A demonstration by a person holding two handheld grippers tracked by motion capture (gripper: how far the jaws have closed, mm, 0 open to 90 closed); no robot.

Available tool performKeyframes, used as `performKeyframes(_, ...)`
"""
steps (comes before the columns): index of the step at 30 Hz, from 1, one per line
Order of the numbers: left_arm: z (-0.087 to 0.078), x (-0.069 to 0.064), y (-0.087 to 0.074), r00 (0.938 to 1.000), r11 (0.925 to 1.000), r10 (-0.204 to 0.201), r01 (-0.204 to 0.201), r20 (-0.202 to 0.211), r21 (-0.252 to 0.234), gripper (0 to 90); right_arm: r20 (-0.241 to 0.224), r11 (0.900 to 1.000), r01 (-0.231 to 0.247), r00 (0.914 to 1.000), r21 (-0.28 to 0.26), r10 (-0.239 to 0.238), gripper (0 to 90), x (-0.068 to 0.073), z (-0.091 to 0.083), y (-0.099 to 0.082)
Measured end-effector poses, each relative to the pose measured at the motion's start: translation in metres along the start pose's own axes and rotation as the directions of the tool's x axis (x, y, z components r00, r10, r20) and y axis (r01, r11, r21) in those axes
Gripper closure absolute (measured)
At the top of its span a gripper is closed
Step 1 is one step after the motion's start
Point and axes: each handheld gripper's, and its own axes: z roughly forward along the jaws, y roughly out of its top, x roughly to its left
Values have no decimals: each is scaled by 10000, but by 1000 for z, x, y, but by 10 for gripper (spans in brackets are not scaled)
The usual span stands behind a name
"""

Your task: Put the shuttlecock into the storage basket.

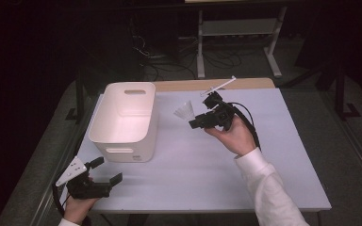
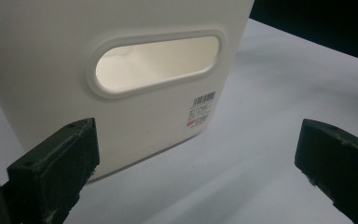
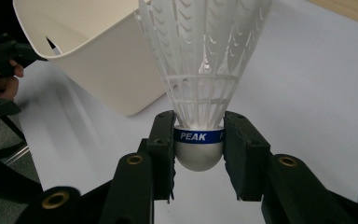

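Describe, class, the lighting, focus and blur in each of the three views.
High view: the table is lit, the room behind it dark. Left gripper view: the white bin is sharp and evenly lit, the near jaws soft. Right gripper view: the shuttlecock is crisp, the bin's shadow on the table streaked.

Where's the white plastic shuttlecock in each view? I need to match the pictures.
High view: the white plastic shuttlecock sits centre, at the right gripper, just right of the white plastic bin.
Left gripper view: not in it; the bin's handle slot faces the camera.
Right gripper view: upright at centre, base clamped.
Shared landmark: the bin.
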Motion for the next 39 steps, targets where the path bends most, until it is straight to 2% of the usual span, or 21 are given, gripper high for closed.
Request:
performKeyframes(8, 0, 0, 0, 10000, 10000, 41, -41, 13, 2, 0, -156, 9998, 208, 9997, -48, -209, 634, 7, 7, 7)
performKeyframes(11, 0, 0, 0, 10000, 10000, 34, -34, 30, -39, 0, -259, 9997, 259, 9993, -35, -260, 634, 12, 10, 12)
performKeyframes(13, 0, 0, 0, 10000, 10000, 16, -15, 30, -54, 0, -287, 9989, 453, 9986, -98, -455, 634, 15, 12, 15)
performKeyframes(21, 0, 0, 0, 10000, 10000, 41, -41, 27, -18, 0, -456, 9984, 571, 9973, -1, -570, 633, 26, 18, 25)
performKeyframes(26, -1, 0, 0, 10000, 10000, 53, -53, 13, 25, 0, -468, 9970, 769, 9960, 26, -767, 634, 28, 22, 30)
performKeyframes(31, -1, 0, 0, 10000, 9999, 53, -53, 16, 104, 0, -550, 9974, 727, 9958, 16, -725, 634, 30, 25, 35)
performKeyframes(32, 0, 0, 0, 10000, 10000, 13, -13, 33, -40, 0, -567, 9968, 801, 9952, 8, -799, 633, 30, 26, 36)
performKeyframes(37, 0, 1, 0, 9999, 9999, 118, -118, 42, -35, 0, -650, 9950, 997, 9929, 43, -992, 634, 35, 32, 43)
performKeyframes(39, 0, 0, 0, 10000, 10000, -41, 42, 32, -37, 0, -669, 9949, 1004, 9928, 92, -996, 634, 37, 35, 45)
